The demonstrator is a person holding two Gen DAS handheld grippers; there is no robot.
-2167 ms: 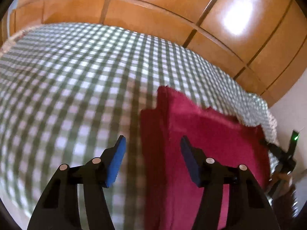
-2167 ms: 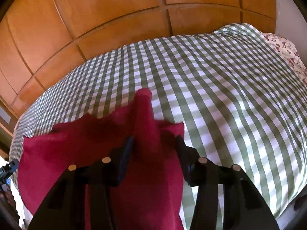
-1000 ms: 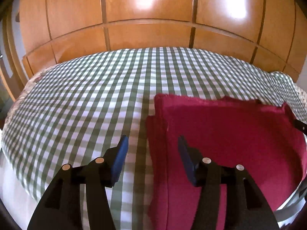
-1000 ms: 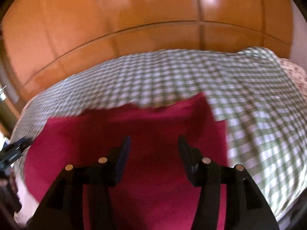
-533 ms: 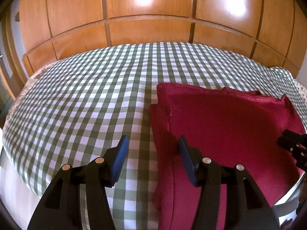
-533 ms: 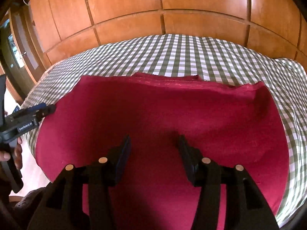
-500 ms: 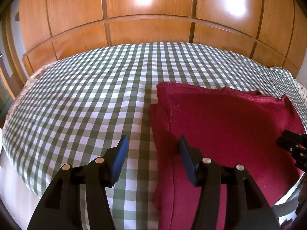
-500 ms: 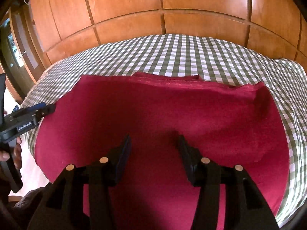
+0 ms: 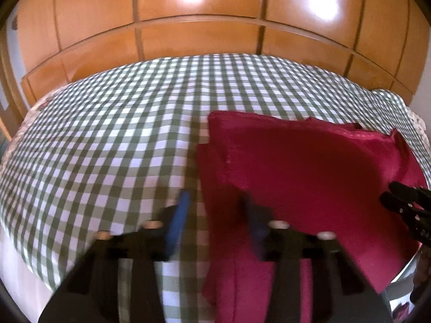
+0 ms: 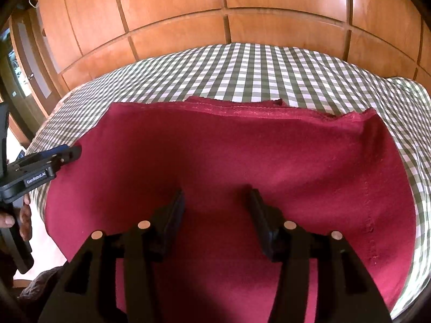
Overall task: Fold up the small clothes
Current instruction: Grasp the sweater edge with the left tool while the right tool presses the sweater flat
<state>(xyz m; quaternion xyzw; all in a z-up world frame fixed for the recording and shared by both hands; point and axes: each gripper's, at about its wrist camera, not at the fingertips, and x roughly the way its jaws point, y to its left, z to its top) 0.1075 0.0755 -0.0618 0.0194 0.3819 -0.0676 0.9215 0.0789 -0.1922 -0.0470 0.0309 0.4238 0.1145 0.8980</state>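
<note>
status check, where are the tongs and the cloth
Left tongs open, empty, over the red cloth's left edge. Right tongs open above its middle. Cloth flat on checked bedcover. Nothing blocking.

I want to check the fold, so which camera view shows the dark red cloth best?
The right wrist view: the dark red cloth fills the frame sharply, both side edges and the far edge visible on the green checked bedcover. The left wrist view shows the cloth off-centre, slightly blurred, its right edge partly cut off.

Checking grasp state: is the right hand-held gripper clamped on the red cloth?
No, the right hand-held gripper is open above the red cloth, fingers apart with nothing between them.
</note>
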